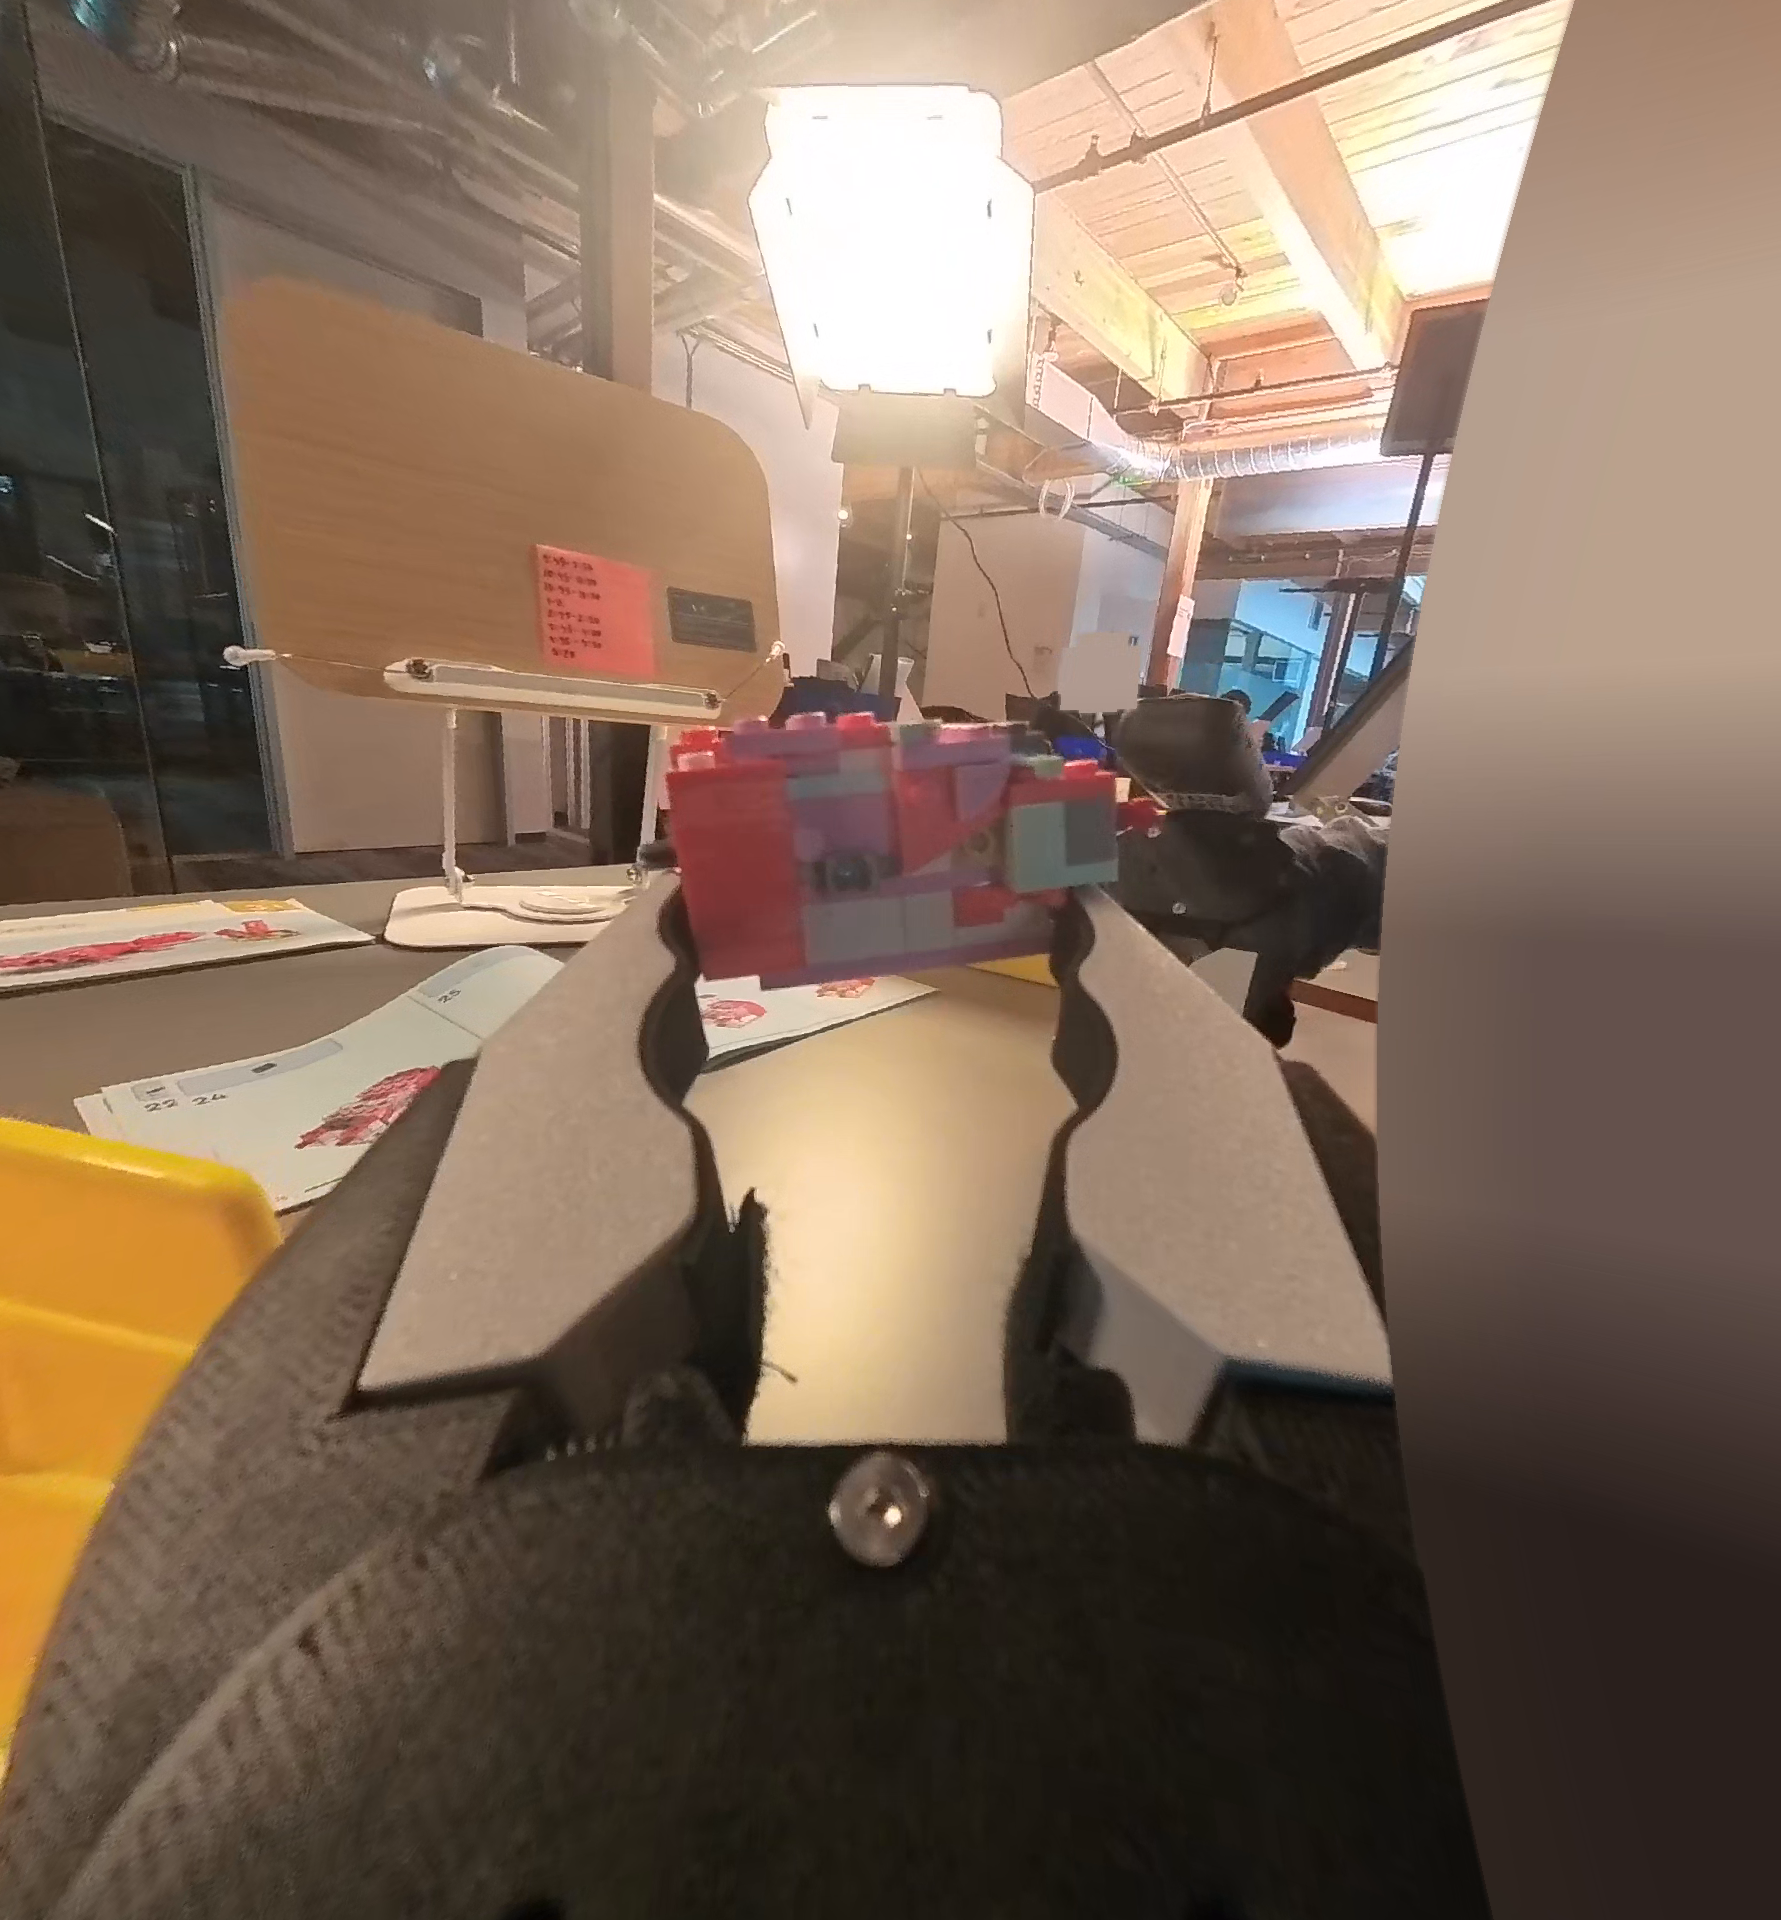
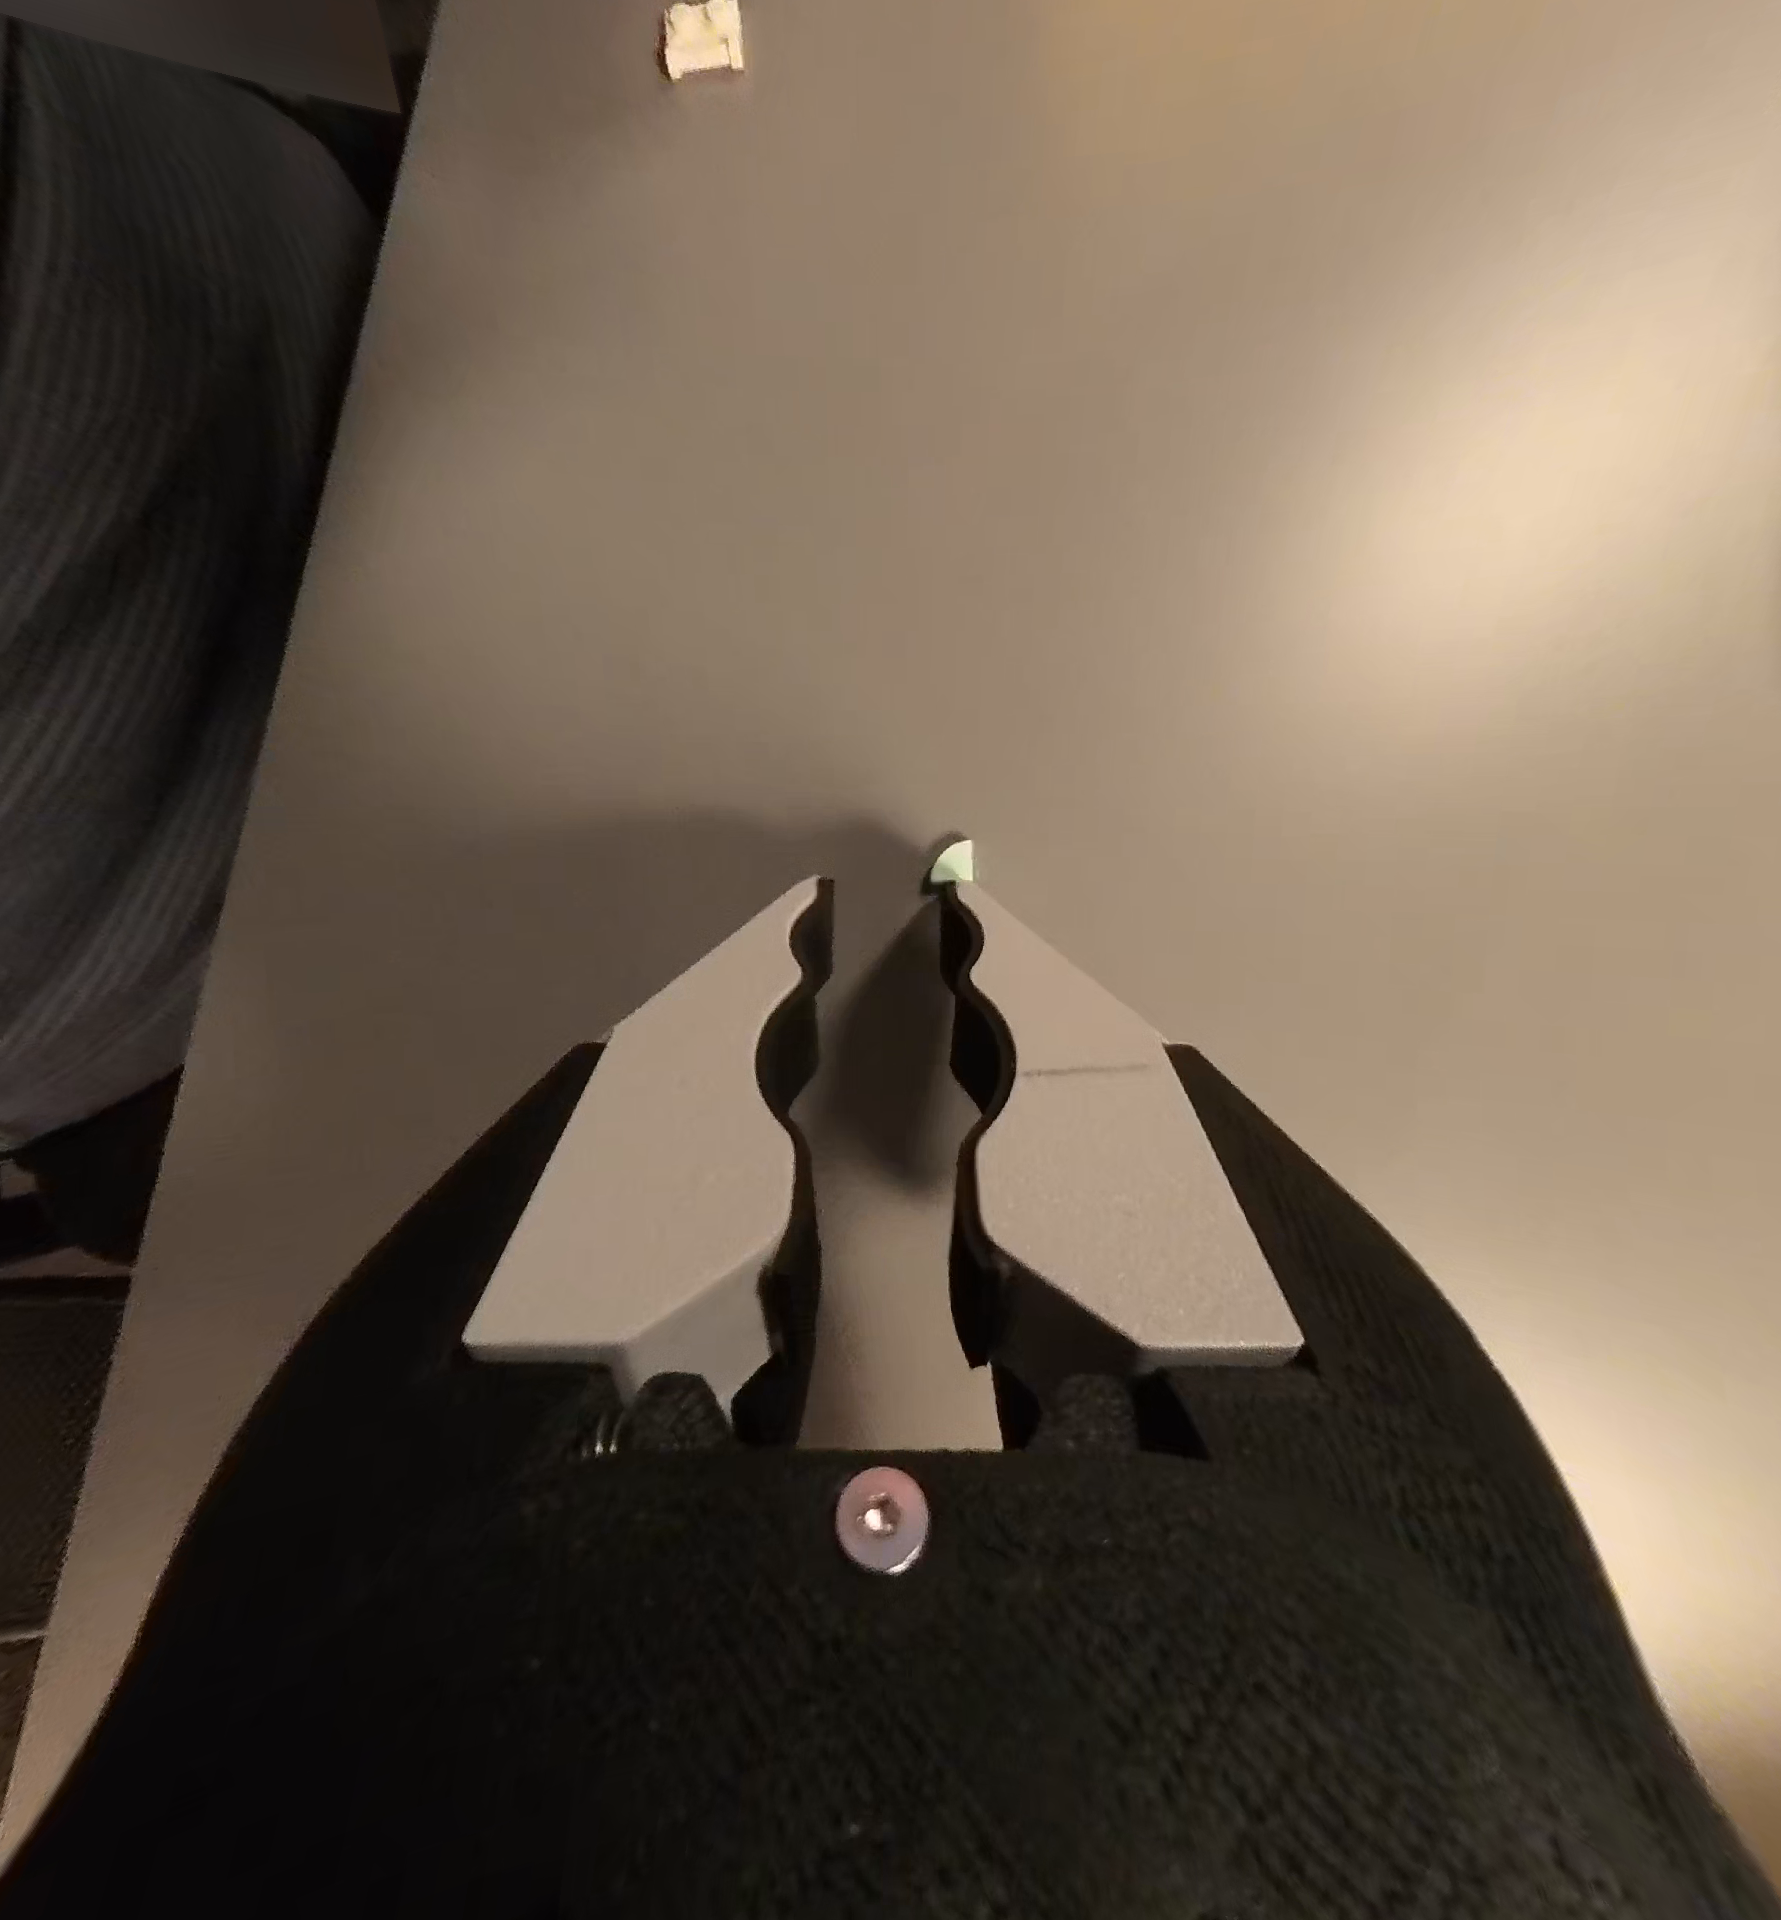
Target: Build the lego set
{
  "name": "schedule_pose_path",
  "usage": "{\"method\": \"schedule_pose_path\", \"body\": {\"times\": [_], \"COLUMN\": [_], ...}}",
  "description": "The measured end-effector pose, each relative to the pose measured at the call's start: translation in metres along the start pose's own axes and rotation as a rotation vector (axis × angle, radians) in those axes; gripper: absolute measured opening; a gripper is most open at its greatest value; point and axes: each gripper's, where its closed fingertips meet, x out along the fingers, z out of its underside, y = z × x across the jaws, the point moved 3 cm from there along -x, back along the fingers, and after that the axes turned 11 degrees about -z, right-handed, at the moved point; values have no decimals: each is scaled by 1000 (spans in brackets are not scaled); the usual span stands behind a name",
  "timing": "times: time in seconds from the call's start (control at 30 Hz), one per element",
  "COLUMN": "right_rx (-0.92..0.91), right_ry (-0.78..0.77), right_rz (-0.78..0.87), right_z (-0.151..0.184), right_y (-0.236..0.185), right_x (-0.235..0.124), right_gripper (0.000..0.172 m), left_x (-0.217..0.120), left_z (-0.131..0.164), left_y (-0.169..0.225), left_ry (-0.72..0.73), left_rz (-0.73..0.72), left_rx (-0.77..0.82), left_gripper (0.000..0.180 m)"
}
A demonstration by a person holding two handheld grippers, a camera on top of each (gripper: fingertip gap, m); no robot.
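- The left gripper (image 1: pixel 881 914) has its fingers (image 1: pixel 595 1039) spread wide and closed on a blocky model of red, purple, grey and teal plastic bricks (image 1: pixel 891 857), which it holds lifted above the counter (image 1: pixel 865 1195); both pads seem to press on its lower sides, though the picture is soft there.
- Beneath and to the left lie pale blue instruction sheets (image 1: pixel 273 1101), and a yellow plastic bin (image 1: pixel 65 1299) sits at the near left.
- Farther back stand a tilted wooden board on a white stand (image 1: pixel 491 499) and a bright studio lamp (image 1: pixel 891 239).
- The right gripper (image 2: pixel 881 894) has its fingers (image 2: pixel 720 1018) narrowly apart, gripping nothing.
- A small pale green quarter-round piece (image 2: pixel 952 864) lies on the counter just past the right fingertip.
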Motion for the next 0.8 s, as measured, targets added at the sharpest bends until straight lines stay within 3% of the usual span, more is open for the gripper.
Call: {"method": "schedule_pose_path", "body": {"times": [0.27, 0.43, 0.6, 0.8], "right_rx": [-12, 2, 142, 178], "right_ry": [-27, -36, 117, 202], "right_rz": [123, 296, 207, 280], "right_z": [-3, 0, -5, -5], "right_y": [19, 38, 25, 22], "right_x": [-3, -12, -9, -4], "right_gripper": [14, 11, 13, 15], "left_x": [1, 1, 1, 2], "left_z": [1, 1, 1, 1], "left_y": [1, 2, 2, 2], "left_ry": [-6, -6, -4, -5], "left_rz": [8, 12, 14, 16], "left_rx": [-3, -8, -9, -12], "left_gripper": [67, 67, 66, 67]}}
